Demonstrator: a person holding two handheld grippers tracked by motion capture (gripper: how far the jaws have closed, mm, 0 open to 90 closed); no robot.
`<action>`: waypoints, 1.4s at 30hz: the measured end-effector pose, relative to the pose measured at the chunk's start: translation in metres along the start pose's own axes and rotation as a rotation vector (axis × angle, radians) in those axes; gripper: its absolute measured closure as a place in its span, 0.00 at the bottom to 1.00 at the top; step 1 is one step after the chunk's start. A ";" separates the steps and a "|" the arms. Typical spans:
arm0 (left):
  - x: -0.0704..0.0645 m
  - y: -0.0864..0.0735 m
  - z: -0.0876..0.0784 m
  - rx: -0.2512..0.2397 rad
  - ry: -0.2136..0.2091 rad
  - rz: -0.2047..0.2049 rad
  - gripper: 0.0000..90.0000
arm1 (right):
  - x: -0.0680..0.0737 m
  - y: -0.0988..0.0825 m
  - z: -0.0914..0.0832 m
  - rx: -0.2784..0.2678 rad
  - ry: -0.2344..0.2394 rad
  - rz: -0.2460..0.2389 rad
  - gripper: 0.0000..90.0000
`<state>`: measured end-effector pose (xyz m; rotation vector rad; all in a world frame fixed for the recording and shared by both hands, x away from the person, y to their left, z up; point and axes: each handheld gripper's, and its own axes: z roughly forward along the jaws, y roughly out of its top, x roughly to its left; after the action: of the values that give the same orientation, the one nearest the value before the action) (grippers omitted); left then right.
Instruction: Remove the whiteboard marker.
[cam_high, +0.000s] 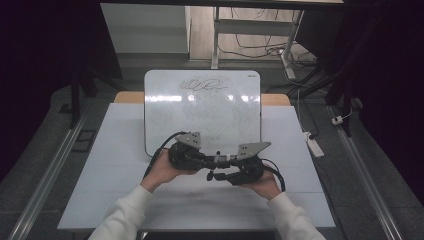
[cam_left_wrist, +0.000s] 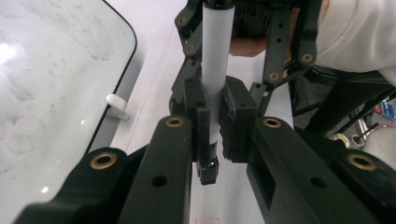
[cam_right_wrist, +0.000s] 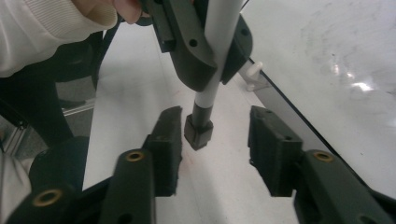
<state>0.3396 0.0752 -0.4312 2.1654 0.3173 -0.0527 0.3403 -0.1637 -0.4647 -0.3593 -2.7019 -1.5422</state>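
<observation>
The left gripper (cam_left_wrist: 212, 123) pinches one marker (cam_left_wrist: 215, 70) across its white barrel, pads pressed to both sides. The right gripper (cam_right_wrist: 215, 149) stands spread, its pads apart on either side of the marker's black cap (cam_right_wrist: 198, 130) and not touching it.

The left gripper view shows the barrel running straight away from the clamping pads toward the other hand, with a small black end piece poking out on the near side of the pads. The right gripper view shows the far end instead: a grey-white barrel stepping down to a dark collar and a squarish black cap, lying between the open pads. The high view shows both grippers (cam_high: 185, 152) (cam_high: 245, 167) meeting nose to nose just in front of one whiteboard (cam_high: 202, 107), which bears a scribble near its far edge.

Count: one marker, one whiteboard, two grippers, one white table (cam_high: 115, 165).
</observation>
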 end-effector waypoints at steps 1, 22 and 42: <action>0.000 0.000 0.000 -0.001 -0.002 0.001 0.90 | 0.000 0.000 0.001 0.002 0.005 -0.006 0.66; 0.000 -0.001 0.005 -0.021 -0.041 0.019 0.89 | 0.002 0.001 0.018 0.011 0.086 0.000 0.84; -0.017 -0.039 -0.056 -0.185 0.293 -0.180 0.38 | -0.005 -0.001 0.001 -0.133 -0.084 0.073 0.86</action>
<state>0.3088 0.1387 -0.4275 1.9549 0.6591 0.1877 0.3454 -0.1647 -0.4662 -0.5319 -2.6201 -1.7284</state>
